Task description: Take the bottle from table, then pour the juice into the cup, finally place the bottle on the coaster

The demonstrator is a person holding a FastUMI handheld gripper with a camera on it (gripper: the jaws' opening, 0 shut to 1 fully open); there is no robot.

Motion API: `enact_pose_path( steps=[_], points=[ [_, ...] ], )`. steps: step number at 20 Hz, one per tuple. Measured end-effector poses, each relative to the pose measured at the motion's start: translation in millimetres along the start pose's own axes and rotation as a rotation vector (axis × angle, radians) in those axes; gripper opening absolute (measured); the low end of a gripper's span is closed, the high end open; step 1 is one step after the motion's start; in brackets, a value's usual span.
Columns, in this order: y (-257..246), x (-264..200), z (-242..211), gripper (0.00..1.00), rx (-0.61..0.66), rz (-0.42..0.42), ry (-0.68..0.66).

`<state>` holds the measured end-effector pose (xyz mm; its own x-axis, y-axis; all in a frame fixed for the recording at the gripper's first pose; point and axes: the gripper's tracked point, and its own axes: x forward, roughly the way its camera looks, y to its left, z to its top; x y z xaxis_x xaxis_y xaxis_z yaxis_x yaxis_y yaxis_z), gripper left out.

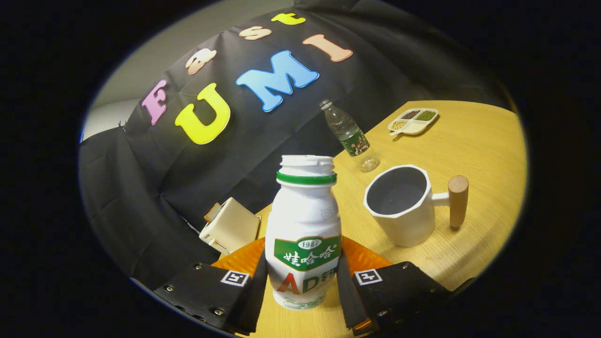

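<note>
A white bottle [304,220] with a green neck ring, a green label and no cap stands upright between my fingers. My gripper [303,286] is shut on the bottle, one pad against each side of its lower body. Right behind the bottle lies a round orange coaster [364,258], partly hidden by the bottle and my fingers. A white faceted cup [399,206] with a wooden handle stands on the wooden table, ahead of my fingers and to the right of the bottle. Its dark inside looks empty. I cannot tell whether the bottle's base rests on the table.
A clear plastic water bottle [350,136] stands beyond the cup. Farther back on the table [474,150] sits a white divided tray [413,121] holding grains. A cream toaster-like box [231,226] sits left of the bottle at the table's edge, against the black cloth wall.
</note>
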<state>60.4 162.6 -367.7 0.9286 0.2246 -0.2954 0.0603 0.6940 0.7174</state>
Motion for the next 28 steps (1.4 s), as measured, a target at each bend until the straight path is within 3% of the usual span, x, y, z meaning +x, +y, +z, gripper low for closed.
enact_pose_path(
  steps=[12,28],
  points=[
    [2,8,3,0.67,0.332,0.016,0.003],
    [5,18,13,0.67,0.607,0.032,-0.013]
  ],
)
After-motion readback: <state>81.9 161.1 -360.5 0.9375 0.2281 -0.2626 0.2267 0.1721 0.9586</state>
